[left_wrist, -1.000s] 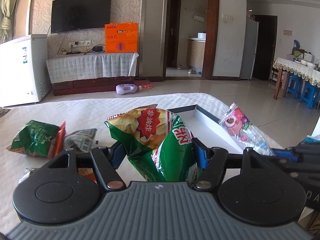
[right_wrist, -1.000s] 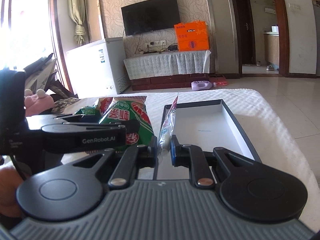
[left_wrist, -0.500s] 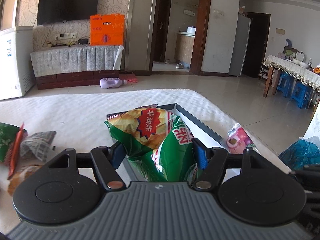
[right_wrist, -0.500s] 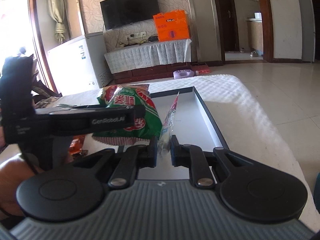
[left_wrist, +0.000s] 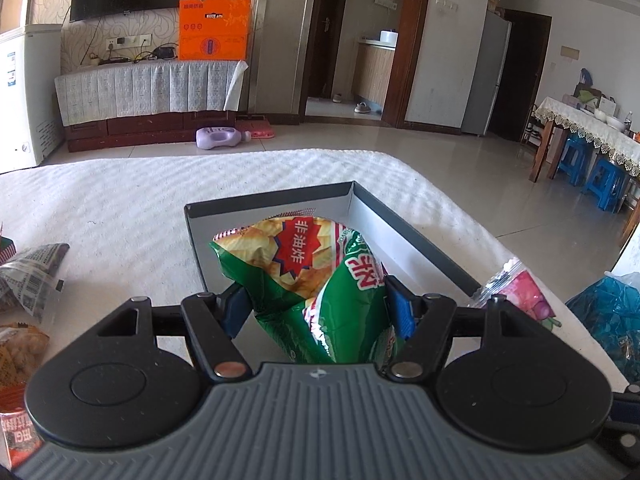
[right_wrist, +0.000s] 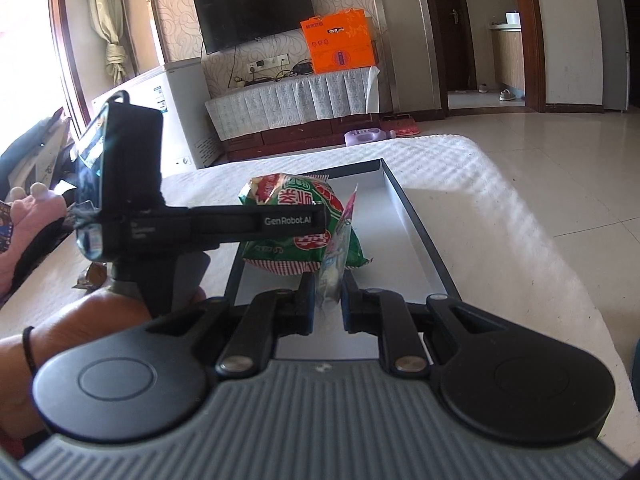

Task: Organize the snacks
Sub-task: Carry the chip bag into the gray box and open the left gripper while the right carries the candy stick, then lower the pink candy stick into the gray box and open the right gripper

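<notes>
Left gripper (left_wrist: 316, 308) jaws clamped on green chip bag (left_wrist: 316, 280), held over near end of shallow grey tray (left_wrist: 416, 240). Right gripper (right_wrist: 327, 304) jaws clamped on thin clear-pink snack packet (right_wrist: 338, 248), also over tray's near end.

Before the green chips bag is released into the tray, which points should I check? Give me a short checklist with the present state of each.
1. Left gripper jaws hold the green chips bag: ok.
2. Bag is over the tray, inside its walls: ok.
3. Tray floor under the bag is free: cannot tell, the bag hides it.
4. Right gripper jaws shut on the clear pink packet: ok.
5. The two grippers are apart from each other: cannot tell, they overlap in the right wrist view.
</notes>
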A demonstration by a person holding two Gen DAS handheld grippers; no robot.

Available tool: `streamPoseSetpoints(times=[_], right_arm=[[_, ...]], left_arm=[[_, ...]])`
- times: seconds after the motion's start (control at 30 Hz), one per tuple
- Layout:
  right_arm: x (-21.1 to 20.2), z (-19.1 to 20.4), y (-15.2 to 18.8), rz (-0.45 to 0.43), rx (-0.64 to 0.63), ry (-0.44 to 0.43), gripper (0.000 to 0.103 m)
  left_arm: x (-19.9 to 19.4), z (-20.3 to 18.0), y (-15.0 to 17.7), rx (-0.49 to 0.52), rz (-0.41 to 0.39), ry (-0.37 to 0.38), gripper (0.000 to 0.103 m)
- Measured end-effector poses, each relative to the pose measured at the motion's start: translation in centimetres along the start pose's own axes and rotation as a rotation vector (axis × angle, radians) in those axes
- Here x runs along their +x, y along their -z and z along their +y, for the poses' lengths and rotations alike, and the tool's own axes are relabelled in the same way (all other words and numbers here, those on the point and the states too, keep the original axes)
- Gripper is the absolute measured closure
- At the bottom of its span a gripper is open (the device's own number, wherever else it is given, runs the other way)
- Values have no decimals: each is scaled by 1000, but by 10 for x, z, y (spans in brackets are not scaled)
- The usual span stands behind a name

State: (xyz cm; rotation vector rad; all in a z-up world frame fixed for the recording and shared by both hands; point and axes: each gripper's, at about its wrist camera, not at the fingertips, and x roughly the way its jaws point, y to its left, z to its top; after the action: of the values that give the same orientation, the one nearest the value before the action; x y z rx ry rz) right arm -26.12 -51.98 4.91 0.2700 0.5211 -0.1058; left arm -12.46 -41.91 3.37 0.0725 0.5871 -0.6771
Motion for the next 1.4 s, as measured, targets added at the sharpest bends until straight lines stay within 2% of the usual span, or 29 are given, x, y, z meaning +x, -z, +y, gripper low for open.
streamPoseSetpoints(times=[0.5,0.7,1.07,1.4], right_arm=[[0,-2,1,9,9,14,87],[5,-2,2,13,15,12,87],[23,1,4,51,31,42,87],[39,6,7,84,36,92,85]], left_arm=[[-3,4,6,9,6,-5,28],[-8,3,7,31,-6,-3,18],[-40,10,8,46,-72,-6,11],[-78,21,16,64,-97,-30,10]])
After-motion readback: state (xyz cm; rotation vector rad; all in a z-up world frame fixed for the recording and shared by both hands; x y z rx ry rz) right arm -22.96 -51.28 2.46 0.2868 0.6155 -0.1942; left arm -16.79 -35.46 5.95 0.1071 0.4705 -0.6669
